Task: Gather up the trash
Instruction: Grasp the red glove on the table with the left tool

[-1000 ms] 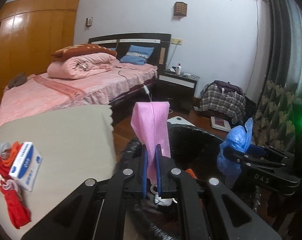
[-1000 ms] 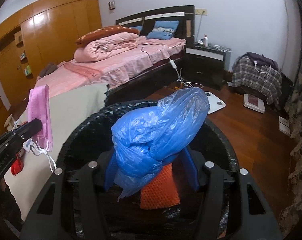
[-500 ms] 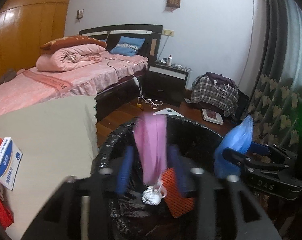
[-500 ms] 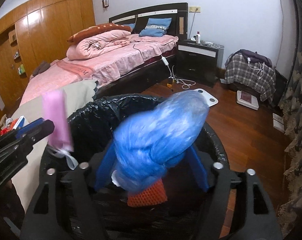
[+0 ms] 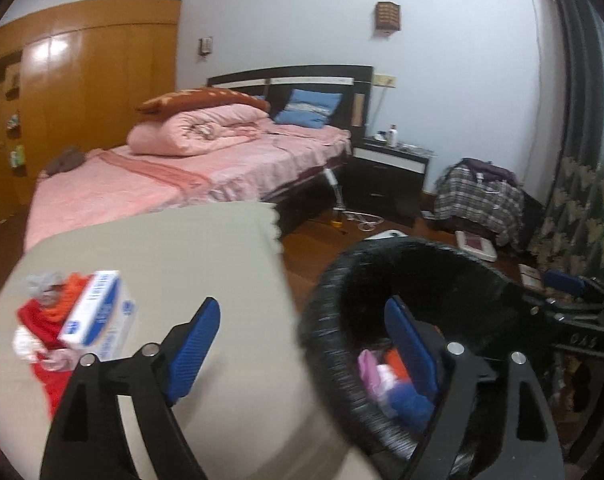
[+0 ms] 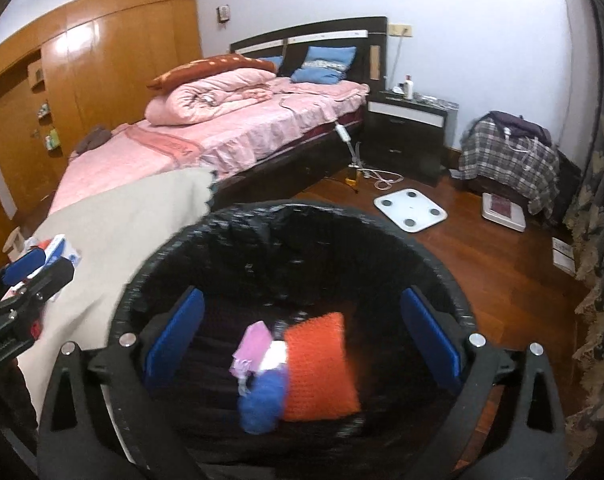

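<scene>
Right wrist: claw [image 6: 302,344] wide, above bin [image 6: 442,264].

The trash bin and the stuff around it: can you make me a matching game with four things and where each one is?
Things:
1. orange net
2. white-and-blue box
3. white scale
4. blue pillow

Places:
A. on the bed
B. on the wood floor
C. inside the black bin
D. on the beige table

Pairs: 1-C, 2-D, 3-B, 4-A
</scene>
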A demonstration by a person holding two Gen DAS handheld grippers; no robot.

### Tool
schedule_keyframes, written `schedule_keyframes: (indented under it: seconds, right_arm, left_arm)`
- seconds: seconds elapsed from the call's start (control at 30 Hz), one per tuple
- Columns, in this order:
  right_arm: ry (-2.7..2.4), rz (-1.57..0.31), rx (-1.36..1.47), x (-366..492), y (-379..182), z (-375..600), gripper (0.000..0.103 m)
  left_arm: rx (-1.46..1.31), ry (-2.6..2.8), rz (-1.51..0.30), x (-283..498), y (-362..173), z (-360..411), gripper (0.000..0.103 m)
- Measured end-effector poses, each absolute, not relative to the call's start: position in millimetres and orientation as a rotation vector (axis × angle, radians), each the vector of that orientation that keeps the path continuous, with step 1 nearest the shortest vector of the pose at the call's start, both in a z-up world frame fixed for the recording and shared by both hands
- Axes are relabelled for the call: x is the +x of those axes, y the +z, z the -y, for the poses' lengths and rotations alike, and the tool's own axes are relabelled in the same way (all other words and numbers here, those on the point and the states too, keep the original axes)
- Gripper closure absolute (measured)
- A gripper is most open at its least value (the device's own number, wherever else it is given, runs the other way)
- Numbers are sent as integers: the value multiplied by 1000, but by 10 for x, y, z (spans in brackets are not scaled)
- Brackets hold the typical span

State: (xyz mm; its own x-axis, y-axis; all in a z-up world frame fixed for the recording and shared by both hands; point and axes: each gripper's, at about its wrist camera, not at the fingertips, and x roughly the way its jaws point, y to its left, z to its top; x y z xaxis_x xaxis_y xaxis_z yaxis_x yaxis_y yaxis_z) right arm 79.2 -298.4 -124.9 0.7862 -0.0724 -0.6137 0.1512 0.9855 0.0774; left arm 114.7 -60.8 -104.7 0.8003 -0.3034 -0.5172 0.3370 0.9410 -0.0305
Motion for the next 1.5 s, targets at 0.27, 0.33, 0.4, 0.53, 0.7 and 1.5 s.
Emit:
schedule_keyframes:
  seconds: [0.27,0.33,0.4,0.53,0.7,1.5]
  right_arm:
    - [25,-649,89,933,-1168,2312,7]
    - [55,-649,82,965,-1159,2159,7]
    - [91,-650,78,1012,-1150,1974,7]
    - [144,-646,57,1082,-1132,1681,7]
    - [208,-655,41,1166,-1193,1316,7]
    - [286,-716,-4,1367,-1554,755,7]
  left_arm:
    - [66,-181,-547,1093,-1066,-165,19]
    - [66,-140,-550,1067,-1097,-349,19]
    - [60,-96,-560,1051,-1141,-566,19]
    - [46,-25,-591,1035,-1243,-851,19]
    - [27,31,-617,1011,-1383,-1115,19]
    - [-33,-26,-786,1231,-1825,-1263,60]
